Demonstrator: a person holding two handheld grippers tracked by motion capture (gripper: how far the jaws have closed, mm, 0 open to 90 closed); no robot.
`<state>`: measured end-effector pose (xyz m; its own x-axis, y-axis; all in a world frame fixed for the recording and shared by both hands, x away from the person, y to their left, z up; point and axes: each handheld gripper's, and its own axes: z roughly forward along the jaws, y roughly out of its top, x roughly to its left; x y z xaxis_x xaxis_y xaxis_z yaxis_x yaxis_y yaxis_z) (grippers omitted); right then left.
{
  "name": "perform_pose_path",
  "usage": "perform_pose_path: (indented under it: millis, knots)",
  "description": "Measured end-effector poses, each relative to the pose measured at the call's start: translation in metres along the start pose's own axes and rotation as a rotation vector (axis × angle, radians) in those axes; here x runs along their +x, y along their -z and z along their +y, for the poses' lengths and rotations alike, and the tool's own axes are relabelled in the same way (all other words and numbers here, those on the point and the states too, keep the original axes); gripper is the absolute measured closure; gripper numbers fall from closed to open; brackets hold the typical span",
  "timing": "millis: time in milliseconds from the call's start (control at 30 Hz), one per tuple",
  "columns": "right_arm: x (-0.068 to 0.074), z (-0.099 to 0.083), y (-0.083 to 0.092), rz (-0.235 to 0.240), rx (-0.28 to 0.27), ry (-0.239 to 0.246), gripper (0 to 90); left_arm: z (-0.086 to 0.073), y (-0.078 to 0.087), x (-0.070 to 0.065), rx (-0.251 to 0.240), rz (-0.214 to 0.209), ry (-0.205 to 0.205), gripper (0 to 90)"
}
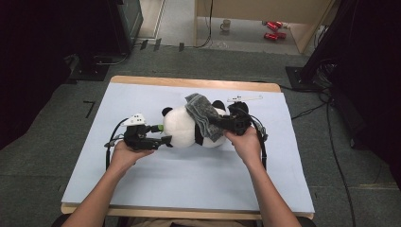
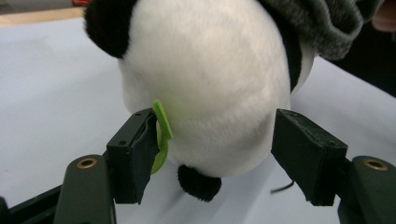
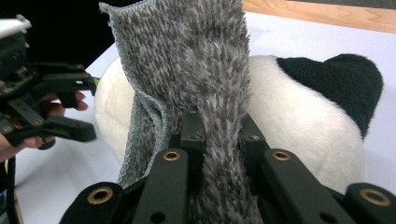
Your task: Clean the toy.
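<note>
pale blue table cover (image 1: pixel 156 198) carries a plush panda (image 1: pixel 182 126) lying at its middle. left gripper (image 1: pixel 163 139) stands wide at the white body, pads apart from the fur. right gripper (image 3: pixel 219 135) pinches a grey towel (image 3: pixel 196 60) draped over the panda, hiding its middle; the face cannot be made out.

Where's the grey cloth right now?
In the high view the grey cloth lies draped over the plush panda at mid-table, right of centre, and the right gripper is shut on it.

Towel (image 1: pixel 204 118) on panda (image 1: pixel 187 127) (lying mid-table (image 1: pixel 189 175)), grippers flanking
</note>
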<state>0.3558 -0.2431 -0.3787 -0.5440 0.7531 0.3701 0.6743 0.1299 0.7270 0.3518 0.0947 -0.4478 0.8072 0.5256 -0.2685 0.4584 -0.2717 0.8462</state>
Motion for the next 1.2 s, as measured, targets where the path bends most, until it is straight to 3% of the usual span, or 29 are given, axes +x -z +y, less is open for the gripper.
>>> perform_pose_path:
  millis: [133,333,400,533,633,833,967,1200]
  knots:
    - [0.001,0.0,-0.001,0.001,-0.002,0.0,78.0,-0.001,-0.009,-0.001,-0.004,0.024,0.009,31.6]
    - [0.004,0.002,0.001,0.021,-0.031,-0.016,78.3,0.002,-0.011,-0.004,-0.007,0.071,0.019,55.6]
    - [0.011,0.004,0.002,0.035,-0.053,-0.002,78.3,0.003,-0.011,-0.005,-0.019,0.06,0.035,60.3]
    - [0.031,0.008,0.0,0.079,-0.076,0.03,78.4,0.005,-0.01,-0.009,-0.025,0.073,0.022,64.7]
    - [0.048,0.007,-0.012,0.109,-0.064,0.051,78.3,0.006,-0.01,-0.013,-0.024,0.085,0.012,66.4]
    - [0.066,0.001,-0.034,0.121,-0.038,0.073,78.1,0.01,-0.009,-0.023,-0.027,0.101,-0.024,66.7]
    - [0.068,-0.005,-0.045,0.066,-0.01,0.111,77.2,0.011,-0.009,-0.025,-0.004,0.113,-0.02,67.7]
    - [0.046,-0.004,-0.037,-0.009,0.02,0.107,77.4,0.01,-0.009,-0.018,0.018,0.123,0.015,69.8]
